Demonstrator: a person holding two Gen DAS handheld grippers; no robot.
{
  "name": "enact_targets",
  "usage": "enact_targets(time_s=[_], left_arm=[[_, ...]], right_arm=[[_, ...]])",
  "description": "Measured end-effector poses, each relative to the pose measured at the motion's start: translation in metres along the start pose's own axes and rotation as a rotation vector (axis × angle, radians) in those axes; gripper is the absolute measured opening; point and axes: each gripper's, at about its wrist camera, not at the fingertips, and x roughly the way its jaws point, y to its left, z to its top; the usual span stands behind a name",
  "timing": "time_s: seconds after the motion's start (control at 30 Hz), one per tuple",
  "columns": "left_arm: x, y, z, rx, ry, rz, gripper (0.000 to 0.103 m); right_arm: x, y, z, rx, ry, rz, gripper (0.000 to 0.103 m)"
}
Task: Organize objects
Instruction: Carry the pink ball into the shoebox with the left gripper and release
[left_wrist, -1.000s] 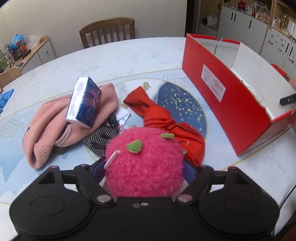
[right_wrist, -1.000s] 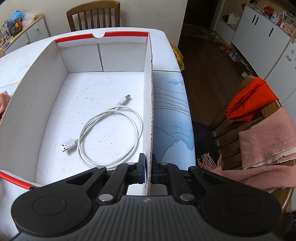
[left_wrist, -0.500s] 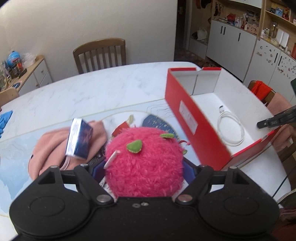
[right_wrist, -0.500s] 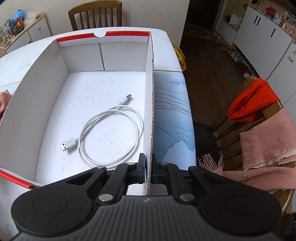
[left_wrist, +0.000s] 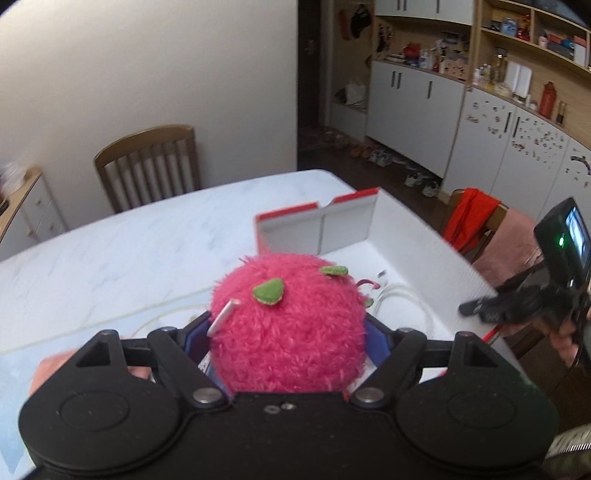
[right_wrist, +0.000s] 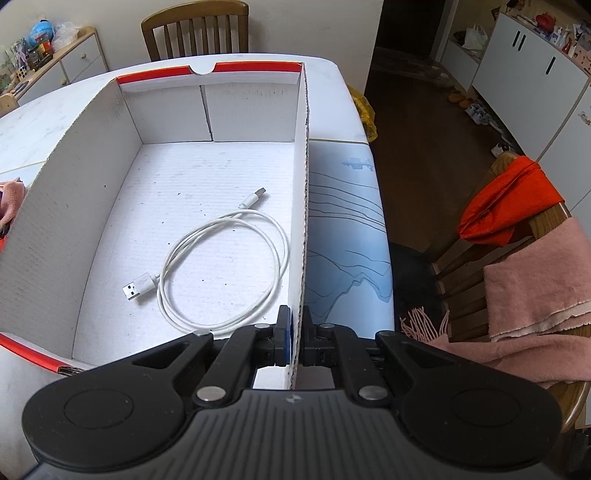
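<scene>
A fuzzy pink plush ball (left_wrist: 288, 325) with green leaves sits between the jaws of my left gripper (left_wrist: 286, 343), which is shut on it and held above the table. Behind the ball lies the open red-and-white cardboard box (left_wrist: 347, 225), with a white USB cable (left_wrist: 402, 295) inside. In the right wrist view the cable (right_wrist: 221, 266) is coiled on the floor of the box (right_wrist: 74, 177). My right gripper (right_wrist: 295, 325) is shut on the box's right wall near the front corner. It also shows as a black device (left_wrist: 469, 306) at the right of the left wrist view.
A wooden chair (left_wrist: 147, 166) stands at the far side of the white marble table (left_wrist: 110, 251). Right of the table, another chair carries an orange cloth (right_wrist: 509, 199) and a pink towel (right_wrist: 535, 288). A pink cloth (right_wrist: 11, 199) peeks past the box's left wall.
My left gripper rose and swung right with the plush ball; the pile of clothes and the blue carton left its view and the box's inside came in. The right gripper stayed put.
</scene>
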Motion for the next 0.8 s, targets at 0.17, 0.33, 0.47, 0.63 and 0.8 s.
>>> enact_targets(time_s=[0.17, 0.33, 0.47, 0.63, 0.8], left_arm=[[0.023, -0.022, 0.022, 0.026, 0.007, -0.025, 0.079], [0.053, -0.041, 0.04, 0.052, 0.032, -0.041, 0.079], [0.082, -0.053, 0.051, 0.065, 0.066, -0.045, 0.079], [0.12, -0.066, 0.058, 0.085, 0.101, -0.044, 0.079], [0.156, -0.078, 0.061, 0.114, 0.144, -0.034, 0.079]], right_arm=[[-0.001, -0.002, 0.0, 0.003, -0.002, 0.017, 0.003], [-0.003, -0.003, -0.001, -0.003, 0.0, 0.026, 0.003], [-0.003, -0.003, -0.001, -0.007, 0.005, 0.032, 0.003], [-0.003, -0.006, -0.001, 0.004, 0.009, 0.043, 0.003], [-0.002, -0.008, -0.001, 0.019, 0.014, 0.05, 0.003]])
